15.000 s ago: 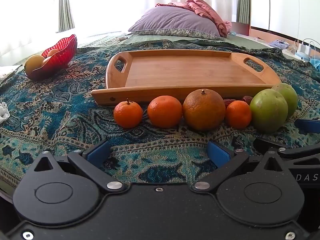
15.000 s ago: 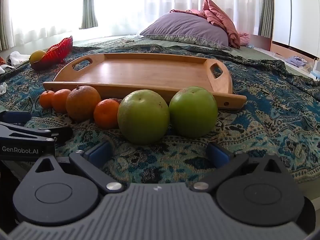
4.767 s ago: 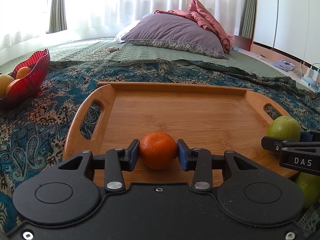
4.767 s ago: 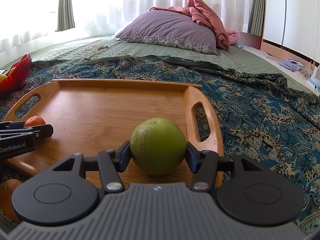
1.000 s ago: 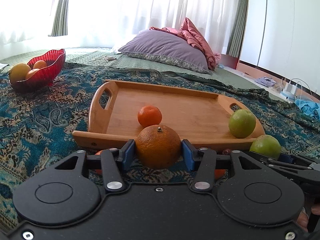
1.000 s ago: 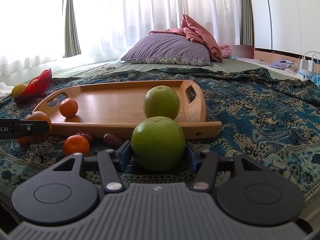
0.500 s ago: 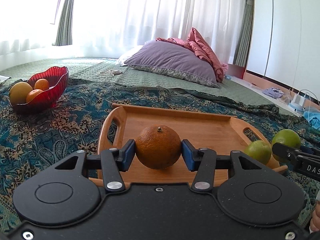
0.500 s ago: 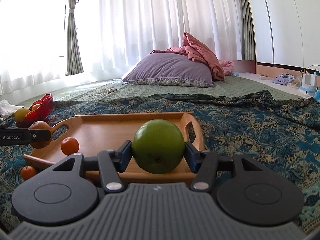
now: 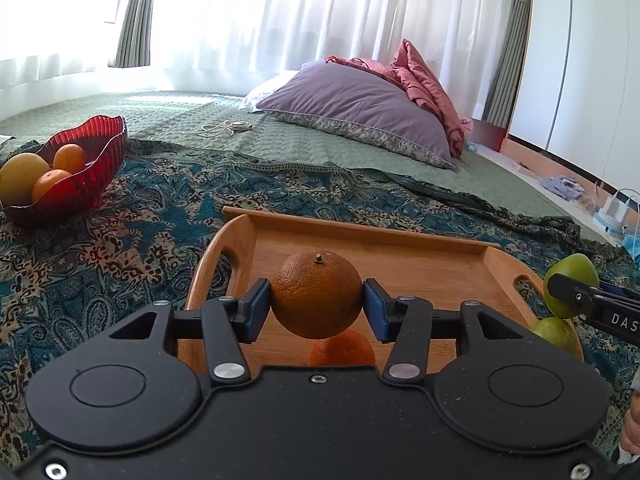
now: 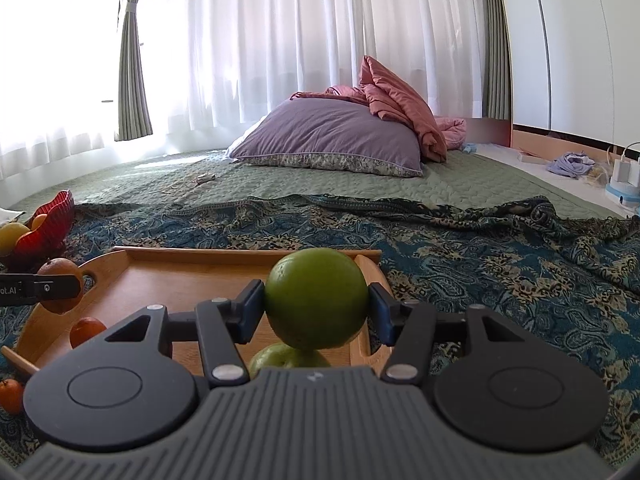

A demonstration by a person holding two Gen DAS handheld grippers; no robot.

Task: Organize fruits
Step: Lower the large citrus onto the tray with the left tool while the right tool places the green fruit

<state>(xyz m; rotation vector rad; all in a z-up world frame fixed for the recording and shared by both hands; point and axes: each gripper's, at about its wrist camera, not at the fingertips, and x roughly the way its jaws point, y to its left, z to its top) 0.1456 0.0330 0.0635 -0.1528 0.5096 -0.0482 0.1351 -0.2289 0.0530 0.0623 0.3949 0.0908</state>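
While the red bowl (image 9: 86,160) of fruit sits far left on the patterned blanket (image 9: 120,240), the left gripper (image 9: 317,307) is clamped on a big orange (image 9: 316,294), held in the air above the left end of the wooden tray (image 9: 420,264). Its stem stub points up, so its axis stands upright. Under it, a small orange (image 9: 342,350) rests on the tray floor. Further right, the right gripper (image 10: 316,306) pinches a green fruit (image 10: 316,298) above the tray's right end, over a second green fruit (image 10: 288,358) lying on the tray; the held one is round, and its stem end does not show. Only the right wrist view shows another small orange (image 10: 10,394) on the blanket outside the tray's near left corner. Only the left wrist view shows the big orange's stem.
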